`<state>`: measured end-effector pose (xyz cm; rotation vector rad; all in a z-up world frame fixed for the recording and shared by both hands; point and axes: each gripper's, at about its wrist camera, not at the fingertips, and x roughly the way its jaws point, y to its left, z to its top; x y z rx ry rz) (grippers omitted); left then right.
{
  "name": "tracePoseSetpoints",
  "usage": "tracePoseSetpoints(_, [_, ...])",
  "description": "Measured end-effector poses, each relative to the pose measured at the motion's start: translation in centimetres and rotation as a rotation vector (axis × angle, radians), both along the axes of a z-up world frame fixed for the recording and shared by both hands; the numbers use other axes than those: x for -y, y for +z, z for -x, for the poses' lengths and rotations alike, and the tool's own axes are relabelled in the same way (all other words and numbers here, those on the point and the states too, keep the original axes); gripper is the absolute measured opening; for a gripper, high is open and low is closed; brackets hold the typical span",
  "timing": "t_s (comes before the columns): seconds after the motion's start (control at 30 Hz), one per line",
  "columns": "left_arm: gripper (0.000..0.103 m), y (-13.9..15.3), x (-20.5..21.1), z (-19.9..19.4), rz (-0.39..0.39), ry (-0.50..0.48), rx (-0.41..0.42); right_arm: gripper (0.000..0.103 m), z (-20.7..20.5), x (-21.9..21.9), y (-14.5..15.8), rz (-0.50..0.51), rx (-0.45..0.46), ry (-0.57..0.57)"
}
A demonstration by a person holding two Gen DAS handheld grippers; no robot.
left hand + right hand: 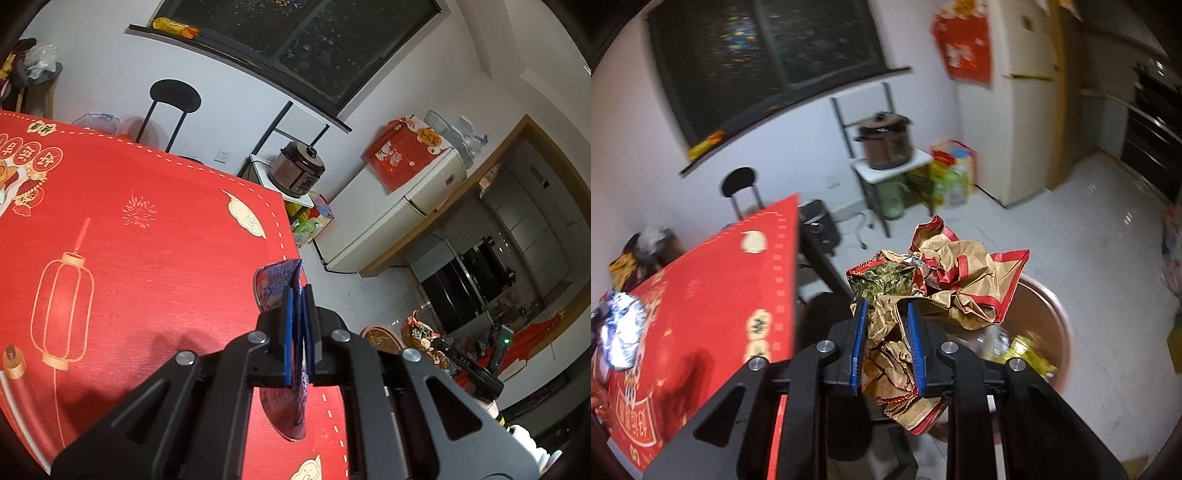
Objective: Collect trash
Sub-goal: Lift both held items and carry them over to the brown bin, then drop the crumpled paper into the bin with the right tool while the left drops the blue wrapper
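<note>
left gripper: jaws pinched on a flattened foil wrapper, counter below | right gripper: jaws clamped on crumpled paper bag, bin beyond

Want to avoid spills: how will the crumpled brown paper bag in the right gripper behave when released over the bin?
The crumpled paper bag looks light and floppy, sagging past the right gripper. Bulky, it may catch on the bin rim.

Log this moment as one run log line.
left gripper: shut on blue foil wrapper | right gripper: shut on crumpled paper bag | above bin
</note>
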<state>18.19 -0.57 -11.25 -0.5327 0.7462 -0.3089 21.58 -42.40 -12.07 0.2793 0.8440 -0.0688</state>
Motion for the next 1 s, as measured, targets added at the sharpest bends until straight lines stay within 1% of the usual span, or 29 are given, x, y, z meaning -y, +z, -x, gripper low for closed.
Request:
tracePoseSetpoints(0.07, [0.009,0.1,0.6,-0.1,-0.005,-0.008,0.0,0.028,0.0,1.1,-0.5,-0.001,-0.015,-0.029])
tracePoseSetpoints(0.2, [0.009,0.1,1.6,-0.5,-0.013,-0.027,0.0,0.034,0.3,2.8,-1.5,-0.016,-0.051,-0.085])
tracePoseSetpoints(0.23, [0.009,0.2,2.1,-0.6,-0.016,-0.037,0.002,0.04,0.5,3.3,-1.6,-0.018,-0.054,-0.101])
tracePoseSetpoints(0.27, [0.009,0.2,2.5,-0.7,-0.018,-0.044,0.003,0.049,0.6,3.6,-1.7,-0.018,-0.056,-0.111])
tracePoseSetpoints(0.3, [0.009,0.3,2.8,-0.7,-0.02,-0.049,0.004,0.052,0.8,4.0,-1.7,-0.02,-0.052,-0.119])
tracePoseSetpoints(0.33, [0.009,0.4,3.3,-0.8,-0.022,-0.058,0.005,0.058,1.2,4.3,-1.6,-0.021,-0.044,-0.127])
tracePoseSetpoints(0.43, [0.009,0.5,4.6,-1.1,-0.026,-0.086,0.009,0.064,1.9,4.6,-1.3,-0.023,-0.03,-0.126])
tracePoseSetpoints(0.53, [0.009,0.6,5.7,-1.4,-0.025,-0.112,0.011,0.066,2.7,4.9,-0.7,-0.008,-0.016,-0.127])
tracePoseSetpoints(0.6, [0.009,0.6,6.6,-1.6,-0.025,-0.128,0.012,0.069,3.0,5.3,0.0,-0.012,-0.003,-0.138])
tracePoseSetpoints(0.67, [0.009,0.6,7.5,-1.8,-0.024,-0.15,0.014,0.077,3.5,5.6,0.7,-0.009,0.008,-0.152])
tracePoseSetpoints(0.7, [0.009,0.6,8.0,-1.9,-0.023,-0.161,0.014,0.08,3.7,5.6,0.9,-0.005,0.012,-0.156])
tracePoseSetpoints(0.77, [0.009,0.6,8.8,-2.0,-0.022,-0.179,0.016,0.089,4.3,5.8,1.7,0.012,0.022,-0.165])
tracePoseSetpoints(0.87, [0.009,0.5,10.7,-2.4,-0.022,-0.215,0.018,0.097,5.2,5.6,2.6,0.03,0.036,-0.169])
tracePoseSetpoints(1.0, [0.009,0.5,13.8,-3.0,-0.024,-0.268,0.021,0.098,6.6,5.7,3.6,0.05,0.039,-0.163])
